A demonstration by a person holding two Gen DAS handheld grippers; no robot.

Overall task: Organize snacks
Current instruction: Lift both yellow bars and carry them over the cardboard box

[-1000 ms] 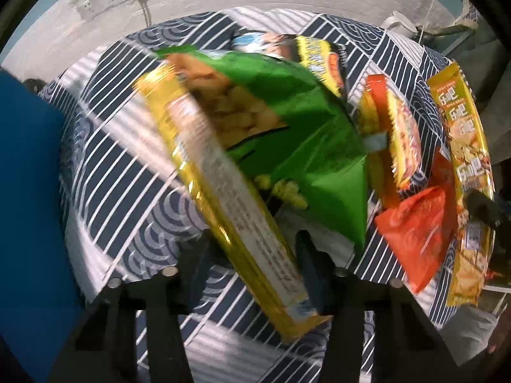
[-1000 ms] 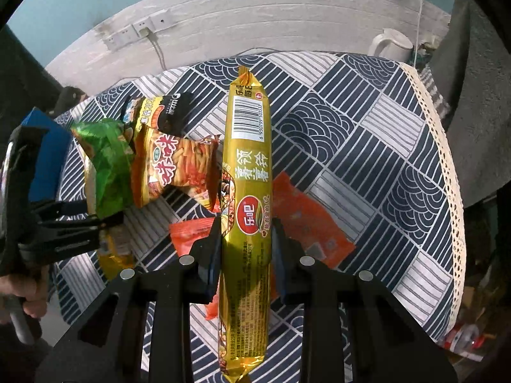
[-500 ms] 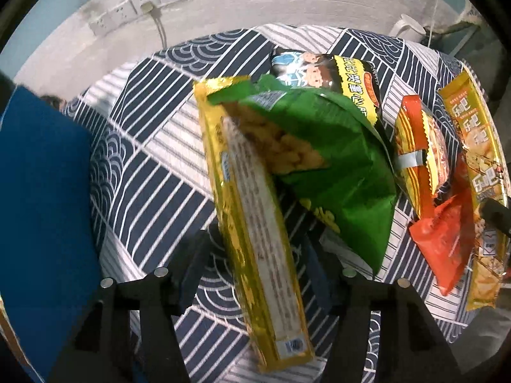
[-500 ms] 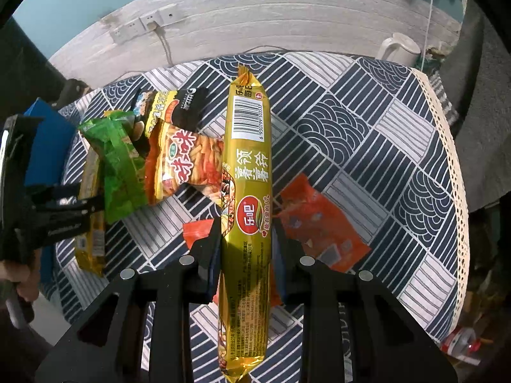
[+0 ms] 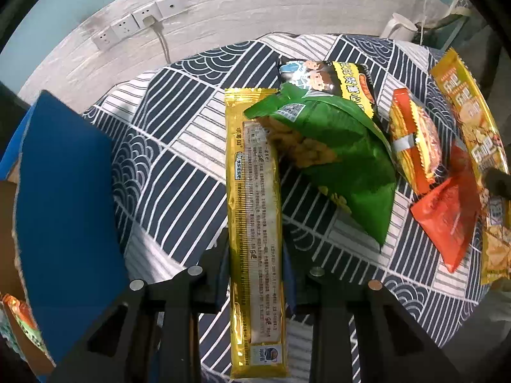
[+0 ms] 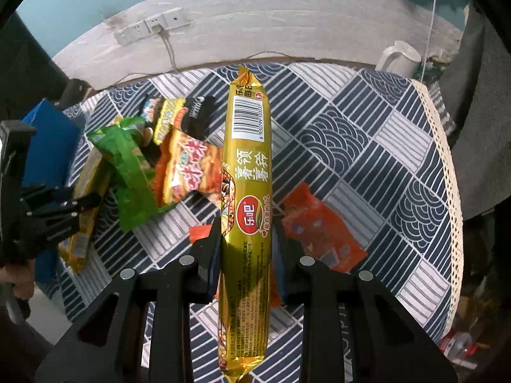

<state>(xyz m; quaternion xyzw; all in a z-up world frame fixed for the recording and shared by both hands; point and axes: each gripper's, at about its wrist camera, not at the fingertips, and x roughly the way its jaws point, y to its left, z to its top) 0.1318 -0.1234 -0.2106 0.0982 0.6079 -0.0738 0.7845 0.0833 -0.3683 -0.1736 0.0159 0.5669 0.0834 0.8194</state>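
My left gripper (image 5: 255, 255) is shut on a long gold snack pack (image 5: 254, 210), held above the table with its printed back up. It also shows at the left of the right wrist view (image 6: 80, 204). My right gripper (image 6: 246, 242) is shut on a second long gold pack (image 6: 247, 191), barcode end pointing away; that pack shows at the right edge of the left wrist view (image 5: 472, 134). On the patterned tablecloth (image 5: 179, 172) lie a green bag (image 5: 338, 153), a black-and-yellow bag (image 5: 329, 76), an orange noodle bag (image 5: 415, 140) and a red packet (image 5: 447, 214).
A blue box (image 5: 64, 217) stands at the table's left edge. A white kettle (image 6: 399, 59) sits at the back right near the wall with sockets (image 6: 150, 27). The table's lace edge (image 6: 447, 159) runs down the right.
My left gripper has swung the gold pack from tilted to straight and drawn back from the green bag, which now lies lower on the table. The right gripper has barely moved.
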